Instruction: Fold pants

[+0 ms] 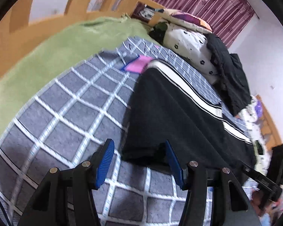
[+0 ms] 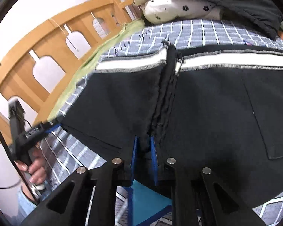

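Pants (image 2: 207,103), black with a white side stripe, lie spread on the grey checked bedcover (image 1: 66,113), one leg end nearest my left side. The risk I see: my left gripper (image 1: 139,162) straddles the corner of that leg end with its blue fingers apart, nothing pinched, so if I close from here I may catch only the top layer, or the bedcover with it, and the fold would drag crooked. Further right, my right gripper (image 2: 143,160) sits at the crotch seam with its fingers close together and a bunch of black cloth between them; I cannot tell whether the pads truly press on it. If that hold is loose, the seam could slip out as I lift
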The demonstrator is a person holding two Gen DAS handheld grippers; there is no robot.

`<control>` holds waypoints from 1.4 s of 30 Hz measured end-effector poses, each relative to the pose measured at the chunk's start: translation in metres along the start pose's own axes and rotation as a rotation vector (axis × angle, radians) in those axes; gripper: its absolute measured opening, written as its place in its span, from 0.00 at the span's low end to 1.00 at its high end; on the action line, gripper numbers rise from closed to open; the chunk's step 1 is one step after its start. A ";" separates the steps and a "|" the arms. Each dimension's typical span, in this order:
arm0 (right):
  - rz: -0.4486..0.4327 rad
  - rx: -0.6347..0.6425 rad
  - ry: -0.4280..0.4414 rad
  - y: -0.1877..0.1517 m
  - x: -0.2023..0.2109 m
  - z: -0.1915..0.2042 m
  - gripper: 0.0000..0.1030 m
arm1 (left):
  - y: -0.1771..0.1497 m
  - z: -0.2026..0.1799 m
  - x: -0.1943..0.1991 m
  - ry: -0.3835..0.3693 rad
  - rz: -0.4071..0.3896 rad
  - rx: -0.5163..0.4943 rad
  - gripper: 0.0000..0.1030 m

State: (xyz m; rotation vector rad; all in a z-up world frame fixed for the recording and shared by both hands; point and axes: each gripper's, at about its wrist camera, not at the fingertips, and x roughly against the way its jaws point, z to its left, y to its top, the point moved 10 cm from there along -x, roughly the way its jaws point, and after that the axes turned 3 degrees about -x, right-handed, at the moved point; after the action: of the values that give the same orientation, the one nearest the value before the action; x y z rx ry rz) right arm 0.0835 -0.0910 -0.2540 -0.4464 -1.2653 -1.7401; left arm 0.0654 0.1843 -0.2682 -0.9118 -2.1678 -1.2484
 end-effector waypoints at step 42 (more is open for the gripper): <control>0.005 -0.069 0.050 -0.023 -0.026 -0.010 0.21 | -0.007 0.000 -0.002 0.362 -0.041 -0.318 0.12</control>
State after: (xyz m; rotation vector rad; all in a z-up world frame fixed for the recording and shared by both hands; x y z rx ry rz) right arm 0.0800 -0.0866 -0.2892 -0.4425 -1.1707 -1.7838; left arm 0.0617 0.1808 -0.2736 -0.6936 -1.7444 -1.6670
